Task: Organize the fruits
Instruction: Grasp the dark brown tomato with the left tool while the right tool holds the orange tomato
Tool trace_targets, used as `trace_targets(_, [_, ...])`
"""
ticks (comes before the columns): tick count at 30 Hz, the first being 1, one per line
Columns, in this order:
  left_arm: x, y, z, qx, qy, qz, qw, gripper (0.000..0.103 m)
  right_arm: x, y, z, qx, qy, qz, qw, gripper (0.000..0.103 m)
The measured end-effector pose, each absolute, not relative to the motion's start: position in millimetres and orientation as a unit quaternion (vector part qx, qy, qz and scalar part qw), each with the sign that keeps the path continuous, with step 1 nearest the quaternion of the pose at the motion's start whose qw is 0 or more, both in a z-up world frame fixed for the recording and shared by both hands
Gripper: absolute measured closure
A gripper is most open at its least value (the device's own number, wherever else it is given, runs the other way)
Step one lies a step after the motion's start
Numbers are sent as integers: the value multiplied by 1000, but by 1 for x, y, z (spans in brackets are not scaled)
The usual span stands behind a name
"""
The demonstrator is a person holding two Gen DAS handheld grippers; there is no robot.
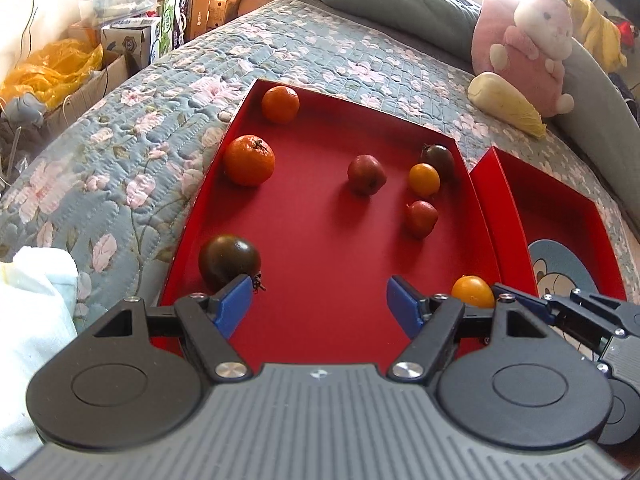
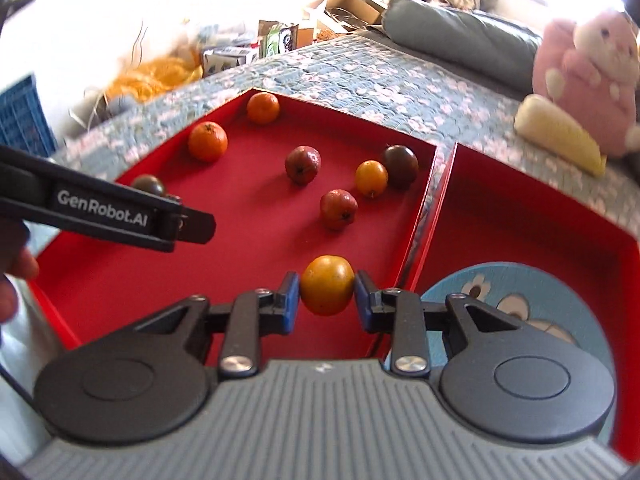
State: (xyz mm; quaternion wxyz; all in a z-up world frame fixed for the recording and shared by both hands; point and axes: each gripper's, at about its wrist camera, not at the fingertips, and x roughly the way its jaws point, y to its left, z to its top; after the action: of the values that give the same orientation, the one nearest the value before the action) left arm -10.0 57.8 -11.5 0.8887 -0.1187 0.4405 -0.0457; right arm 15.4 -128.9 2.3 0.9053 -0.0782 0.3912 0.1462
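A red tray [image 1: 320,280] [image 2: 240,248] on the bed holds several fruits: two tangerines [image 1: 249,160] [image 1: 280,104], two dark tomatoes [image 1: 229,261] [image 1: 440,158], two red fruits [image 1: 366,174] [image 1: 421,218] and a small orange fruit [image 1: 424,179]. My right gripper [image 2: 327,300] is shut on a yellow-orange fruit [image 2: 327,285] [image 1: 473,291] just above the tray's near right corner. My left gripper [image 1: 320,304] is open and empty over the tray's near edge, beside the near dark tomato. A second red tray [image 2: 520,216] [image 1: 560,216] with a blue cartoon picture lies to the right.
A floral quilt [image 1: 300,48] covers the bed. A pink plush toy [image 1: 536,48] and a yellow-white plush [image 1: 504,104] sit at the back right by a grey pillow [image 1: 392,4]. Cardboard boxes and bags [image 1: 132,36] clutter the floor at the left.
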Motion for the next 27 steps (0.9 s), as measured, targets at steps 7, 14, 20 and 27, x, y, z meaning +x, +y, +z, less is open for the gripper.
trace_targets(7, [-18, 67, -5, -160, 427, -20, 890, 25, 13, -129, -1, -37, 392, 165, 904, 70])
trace_targets(14, [-25, 56, -6, -127, 426, 26, 895, 25, 14, -127, 1, -22, 389, 183, 903, 70])
trace_targets(20, [-15, 60, -23, -131, 438, 118, 881, 25, 17, -131, 0, -8, 385, 185, 904, 70])
trace_targets(27, [5, 53, -31, -165, 440, 185, 863, 25, 16, -144, -2, 14, 391, 185, 902, 70])
